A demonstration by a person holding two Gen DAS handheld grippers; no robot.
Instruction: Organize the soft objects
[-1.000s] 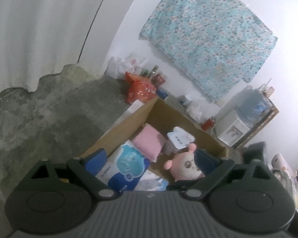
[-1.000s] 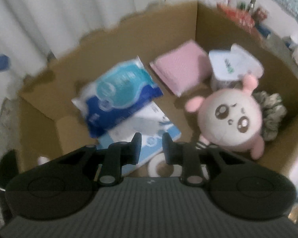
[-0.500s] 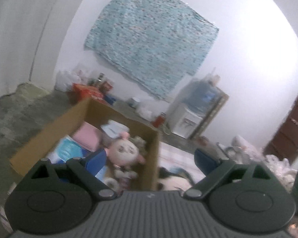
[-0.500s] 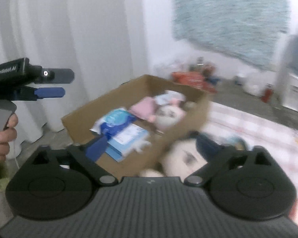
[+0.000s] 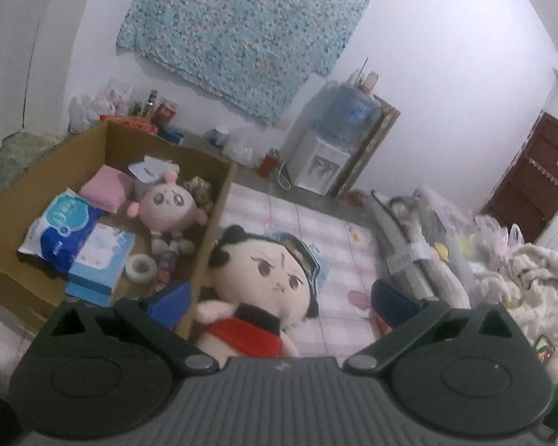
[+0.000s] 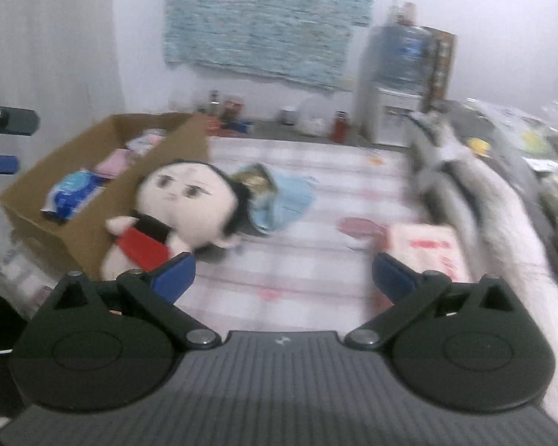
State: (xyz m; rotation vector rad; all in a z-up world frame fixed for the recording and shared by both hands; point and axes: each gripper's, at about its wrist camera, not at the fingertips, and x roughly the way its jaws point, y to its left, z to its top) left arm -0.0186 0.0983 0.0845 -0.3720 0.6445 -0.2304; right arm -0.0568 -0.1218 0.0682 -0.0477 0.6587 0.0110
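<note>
Up close, the left gripper (image 5: 279,299) gapes wide and empty over the doll (image 5: 264,278), which lies against the cardboard box (image 5: 212,223) wall. Ahead of the equally wide right gripper (image 6: 282,273), checked mat (image 6: 297,260) seems bare, though blurred.

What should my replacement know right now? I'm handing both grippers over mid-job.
Left gripper: open, nothing between its fingers.
Right gripper: open, empty.
Brown cardboard box: already holds the round pink plush toy, folded pink cloth, blue-and-white wipes pack and white tape roll.
Still outside, on the pink checked mat: black-haired plush doll in a red top, leaning against the box, and light blue cloth behind its head.
Left: likely box the doll next, then the cloth.
</note>
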